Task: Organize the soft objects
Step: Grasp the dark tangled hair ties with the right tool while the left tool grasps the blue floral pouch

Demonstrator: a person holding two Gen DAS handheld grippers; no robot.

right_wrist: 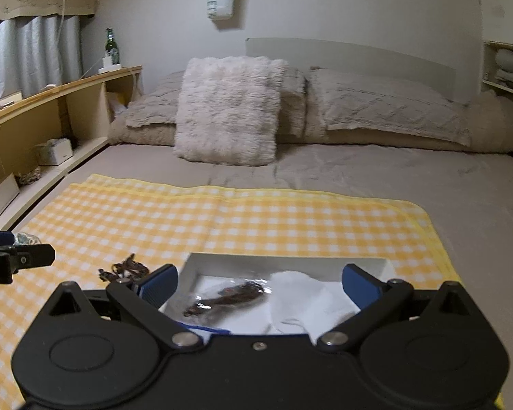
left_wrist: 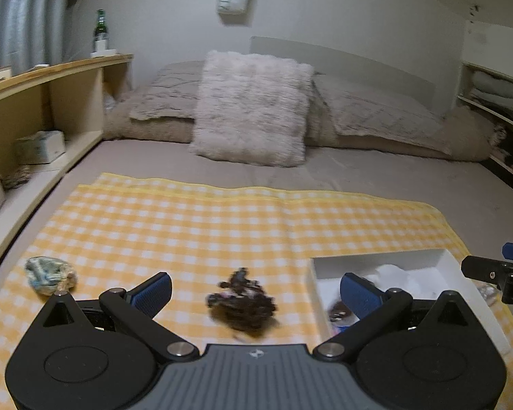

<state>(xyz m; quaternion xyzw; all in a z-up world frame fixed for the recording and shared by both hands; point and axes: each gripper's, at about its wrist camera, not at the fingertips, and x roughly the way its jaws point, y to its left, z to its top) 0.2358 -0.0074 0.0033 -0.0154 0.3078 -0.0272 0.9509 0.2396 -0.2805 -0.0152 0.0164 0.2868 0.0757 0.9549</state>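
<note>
A dark brown tangled soft bundle (left_wrist: 244, 302) lies on the yellow checked cloth (left_wrist: 201, 225), between the wide-open fingers of my left gripper (left_wrist: 256, 294). A grey-green crumpled soft item (left_wrist: 49, 275) lies at the cloth's left. A white box (left_wrist: 410, 256) stands on the right and holds a white cloth (right_wrist: 307, 294) and a dark item in a clear bag (right_wrist: 225, 299). My right gripper (right_wrist: 261, 288) is open and empty over the box (right_wrist: 290, 261). The dark bundle (right_wrist: 125, 270) shows left of it.
A fluffy white cushion (left_wrist: 253, 107) and grey pillows (left_wrist: 376, 109) lie at the bed head. A wooden shelf (left_wrist: 51, 102) with a green bottle (left_wrist: 101, 30) and a tissue box (left_wrist: 41, 145) runs along the left. Shelves with folded linen (left_wrist: 496, 92) stand on the right.
</note>
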